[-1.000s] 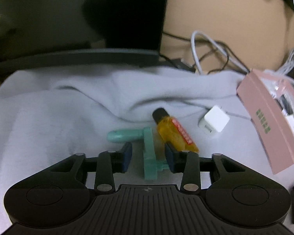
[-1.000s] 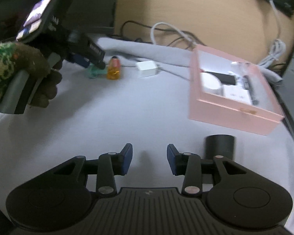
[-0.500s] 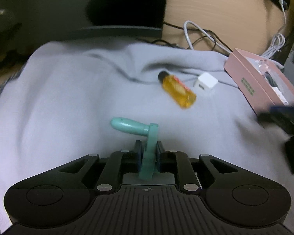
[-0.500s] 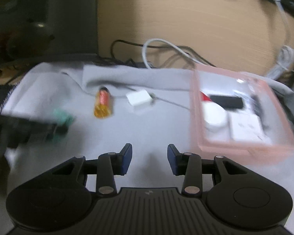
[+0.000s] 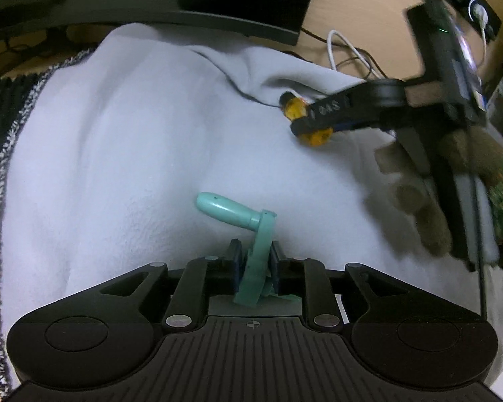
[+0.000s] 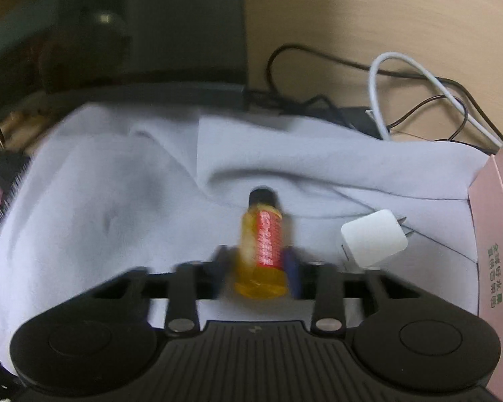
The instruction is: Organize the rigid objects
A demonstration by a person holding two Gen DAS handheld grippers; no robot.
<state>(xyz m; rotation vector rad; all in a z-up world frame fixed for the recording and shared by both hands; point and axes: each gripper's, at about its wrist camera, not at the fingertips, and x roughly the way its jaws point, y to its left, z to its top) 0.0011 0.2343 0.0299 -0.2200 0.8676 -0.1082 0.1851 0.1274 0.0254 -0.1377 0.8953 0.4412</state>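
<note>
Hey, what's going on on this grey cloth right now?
A person is sorting small items with handheld tongs. The left tongs are shut on a teal plastic handle piece. The right tongs have just been closing around a small amber bottle that lies on the grey cloth. A white charger plug lies beside it, and a pink box sits at the cloth's edge.

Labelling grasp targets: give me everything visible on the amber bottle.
The amber bottle is small, clear yellow-orange, plastic-looking, with a black cap and a red label bearing white print. It lies on the pale grey cloth, cap pointing away from the camera. The right gripper has just been closing, its blue pads at the bottle's lower body; motion blur hides contact.
</note>
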